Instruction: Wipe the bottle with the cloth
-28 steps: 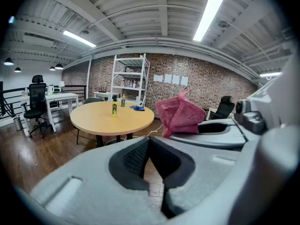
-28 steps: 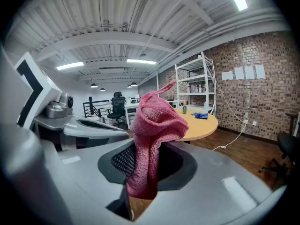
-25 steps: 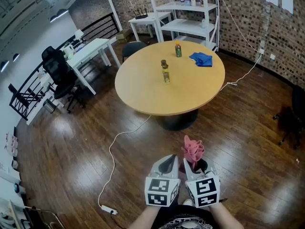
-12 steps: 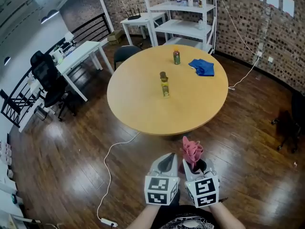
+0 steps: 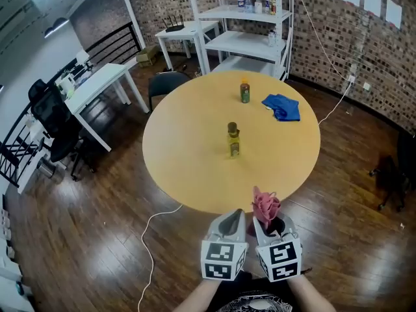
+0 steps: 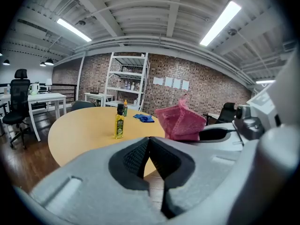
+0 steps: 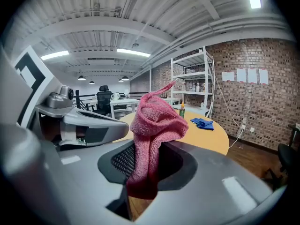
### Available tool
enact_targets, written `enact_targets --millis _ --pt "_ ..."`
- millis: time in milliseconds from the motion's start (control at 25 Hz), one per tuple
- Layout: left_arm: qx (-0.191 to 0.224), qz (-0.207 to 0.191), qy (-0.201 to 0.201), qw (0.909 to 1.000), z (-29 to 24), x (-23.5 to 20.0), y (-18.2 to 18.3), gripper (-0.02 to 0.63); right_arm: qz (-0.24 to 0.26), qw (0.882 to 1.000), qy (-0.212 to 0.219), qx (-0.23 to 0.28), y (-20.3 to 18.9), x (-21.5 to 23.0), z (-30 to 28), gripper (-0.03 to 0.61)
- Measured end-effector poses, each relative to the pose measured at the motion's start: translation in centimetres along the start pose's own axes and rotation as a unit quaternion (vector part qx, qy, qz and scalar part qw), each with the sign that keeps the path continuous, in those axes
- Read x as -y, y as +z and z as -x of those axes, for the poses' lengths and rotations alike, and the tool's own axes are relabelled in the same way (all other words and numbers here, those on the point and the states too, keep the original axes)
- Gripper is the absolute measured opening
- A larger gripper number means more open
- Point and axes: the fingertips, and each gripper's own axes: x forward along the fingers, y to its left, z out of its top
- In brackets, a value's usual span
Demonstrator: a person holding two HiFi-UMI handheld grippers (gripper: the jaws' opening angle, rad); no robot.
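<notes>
One second of walking has brought the desk just ahead of my left claw (shut, empty) and my right claw, clamped on the pink cloth, so the bottle farther ahead is nearly reachable.

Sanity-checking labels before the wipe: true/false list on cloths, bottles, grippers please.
1. The right gripper is shut on the pink cloth. True.
2. The left gripper holds a bottle. False: its jaws are together, nothing between them.
3. Two bottles, a yellow bottle and a green bottle, stand on the round table. True.
4. The blue cloth lies on the floor. False: it lies on the table near the green bottle.
</notes>
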Motion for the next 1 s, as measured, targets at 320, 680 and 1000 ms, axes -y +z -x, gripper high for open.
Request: enact_targets --millis 320,680,1000 --pt "0.006 -0.012 -0.011 0.9999 -3.1 -3.6 2.4 0.000 -0.003 1.000 -0.016 0.000 1.9 1.0 -4.1 0.104" --pt "0.012 -0.025 0.004 0.9996 -7.7 -7.2 4.4 0.000 -0.007 1.000 -0.008 0.011 4.0 3.7 -9.1 0.106" --pt "0.051 -0.066 0.024 0.9962 -12.9 -10.3 8.2 0.000 0.004 1.000 0.014 0.012 6.0 7.6 -13.7 0.106"
